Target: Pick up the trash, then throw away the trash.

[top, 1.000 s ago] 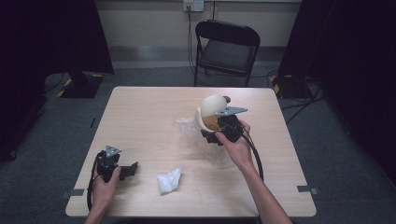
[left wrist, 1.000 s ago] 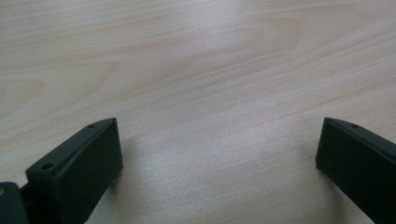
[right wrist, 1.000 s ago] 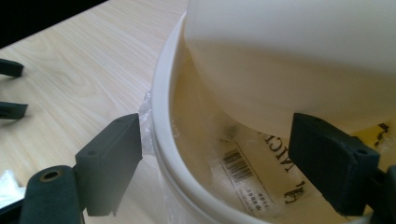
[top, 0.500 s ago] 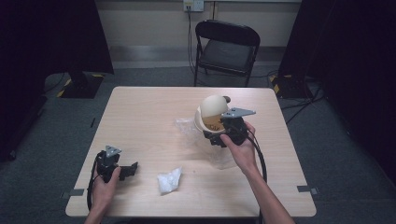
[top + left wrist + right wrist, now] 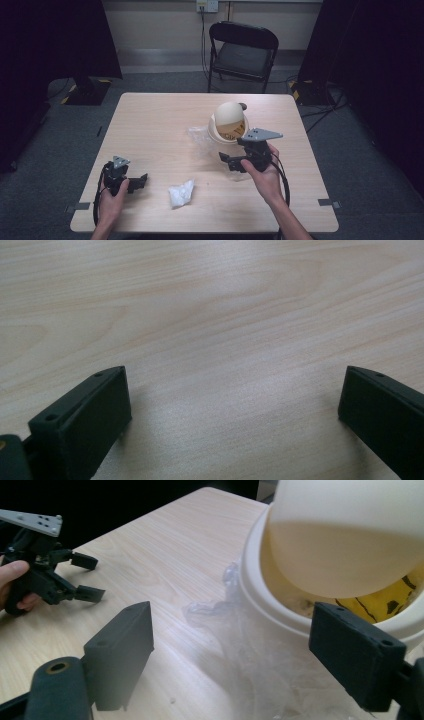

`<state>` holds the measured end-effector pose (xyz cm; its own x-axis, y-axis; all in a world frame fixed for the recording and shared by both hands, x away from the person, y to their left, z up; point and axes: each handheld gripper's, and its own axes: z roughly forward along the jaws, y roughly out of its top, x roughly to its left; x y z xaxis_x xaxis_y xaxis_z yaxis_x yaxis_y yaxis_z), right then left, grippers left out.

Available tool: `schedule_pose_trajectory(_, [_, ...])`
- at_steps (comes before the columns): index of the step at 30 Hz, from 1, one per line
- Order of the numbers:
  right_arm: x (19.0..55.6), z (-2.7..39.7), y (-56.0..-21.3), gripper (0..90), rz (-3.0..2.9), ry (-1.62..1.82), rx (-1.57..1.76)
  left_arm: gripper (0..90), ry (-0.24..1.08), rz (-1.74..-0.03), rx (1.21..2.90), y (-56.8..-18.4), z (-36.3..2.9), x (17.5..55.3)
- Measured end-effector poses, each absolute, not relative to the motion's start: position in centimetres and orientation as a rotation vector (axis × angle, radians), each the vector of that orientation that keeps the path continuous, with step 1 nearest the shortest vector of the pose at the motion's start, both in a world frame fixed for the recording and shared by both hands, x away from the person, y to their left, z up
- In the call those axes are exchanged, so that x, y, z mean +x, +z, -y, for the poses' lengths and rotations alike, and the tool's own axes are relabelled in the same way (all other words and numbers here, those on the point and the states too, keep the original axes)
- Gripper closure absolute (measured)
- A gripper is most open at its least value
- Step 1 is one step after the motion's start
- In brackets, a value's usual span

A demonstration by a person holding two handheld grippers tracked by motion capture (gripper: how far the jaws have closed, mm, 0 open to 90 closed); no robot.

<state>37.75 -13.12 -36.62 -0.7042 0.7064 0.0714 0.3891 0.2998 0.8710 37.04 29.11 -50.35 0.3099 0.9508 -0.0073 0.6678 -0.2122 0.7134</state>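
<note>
Having drawn back from the cream bin (image 5: 228,125), the right gripper (image 5: 226,161) gapes empty; left gripper (image 5: 141,180) stays spread.

We counted two grippers, the left gripper (image 5: 141,180) and the right gripper (image 5: 225,161), one white bin (image 5: 220,131) and one clear plastic sheet (image 5: 197,134) just beyond the right one, one crumpled white wad (image 5: 181,193) between them, and one chair (image 5: 243,51) beyond the table (image 5: 150,120).

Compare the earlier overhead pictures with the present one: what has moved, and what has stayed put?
The right gripper has drawn back from the cream bin toward the person, its jaws open and empty. The left gripper, the crumpled white paper, the clear plastic wrap and the bin kept their places.
</note>
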Motion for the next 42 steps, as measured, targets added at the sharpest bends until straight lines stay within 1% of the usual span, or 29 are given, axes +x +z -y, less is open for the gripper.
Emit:
schedule_pose_trajectory(5, [36.1, 12.5, -37.1, 17.2, -2.293, 1.371, 0.935, 0.0, 0.592, -1.430, 1.964, -50.4, -29.1, 37.0])
schedule_pose_trajectory(11, [35.5, 10.8, -39.1, 16.8, -2.370, 1.355, 0.915, 0.0, 0.592, -1.430, 1.964, -50.4, -29.1, 37.0])
schedule_pose_trajectory(15, [35.2, 9.8, -39.7, 15.7, -2.407, 1.346, 0.880, 0.0, 0.592, -1.430, 1.965, -50.4, -29.1, 37.0])
schedule_pose_trajectory(22, [34.9, 6.4, -42.1, 14.4, -2.532, 1.322, 0.799, 0.0, 0.591, -1.430, 1.964, -50.4, -29.1, 37.0])
schedule_pose_trajectory(26, [35.2, 5.4, -43.2, 14.3, -2.571, 1.314, 0.793, 0.0, 0.591, -1.430, 1.964, -50.4, -29.1, 37.0])
schedule_pose_trajectory(29, [35.2, 4.7, -44.7, 17.1, -2.614, 1.293, 0.800, 0.0, 0.592, -1.430, 1.964, -50.4, -29.1, 37.0])
schedule_pose_trajectory(32, [34.9, 4.0, -45.8, 17.5, -2.657, 1.261, 0.782, 0.0, 0.592, -1.430, 1.964, -50.4, -29.1, 37.0])
schedule_pose_trajectory(35, [34.6, 3.1, -46.3, 16.8, -2.684, 1.243, 0.748, 0.0, 0.592, -1.432, 1.963, -50.4, -29.1, 37.0])
schedule_pose_trajectory(38, [34.8, 2.3, -46.7, 14.0, -2.683, 1.235, 0.706, 0.0, 0.592, -1.431, 1.963, -50.4, -29.1, 37.0])
schedule_pose_trajectory(42, [35.7, 1.7, -47.6, 14.9, -2.702, 1.228, 0.728, 0.0, 0.592, -1.432, 1.963, -50.4, -29.1, 37.0])
